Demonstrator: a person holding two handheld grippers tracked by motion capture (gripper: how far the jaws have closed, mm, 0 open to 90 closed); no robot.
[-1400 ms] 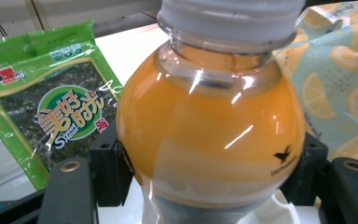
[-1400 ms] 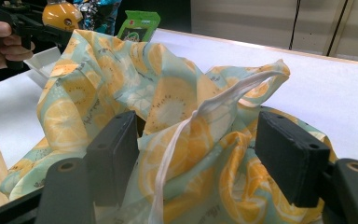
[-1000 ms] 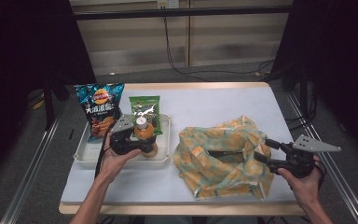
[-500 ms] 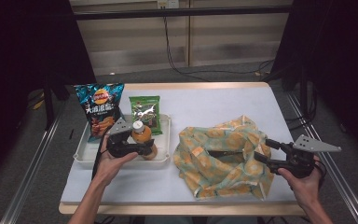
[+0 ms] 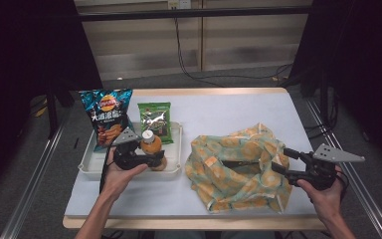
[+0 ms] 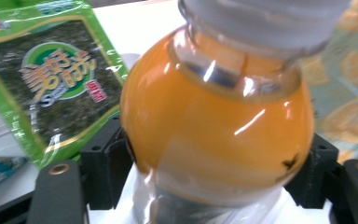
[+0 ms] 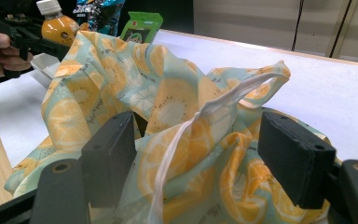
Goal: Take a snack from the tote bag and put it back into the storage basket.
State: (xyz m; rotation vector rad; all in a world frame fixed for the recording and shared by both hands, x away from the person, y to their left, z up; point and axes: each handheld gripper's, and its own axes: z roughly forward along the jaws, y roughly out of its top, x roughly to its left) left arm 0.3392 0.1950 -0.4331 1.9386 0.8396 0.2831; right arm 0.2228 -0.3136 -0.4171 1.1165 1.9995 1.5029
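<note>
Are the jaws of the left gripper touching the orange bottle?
Touching. In the left gripper view, the left gripper has both black jaws pressed against the sides of the orange bottle, with no gap visible.

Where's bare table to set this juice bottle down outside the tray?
Bare table runs between the seaweed packet and the fabric bag, and along the far edge. A narrow strip fronts the tray. The tray, with the juice bottle, is crowded.
</note>
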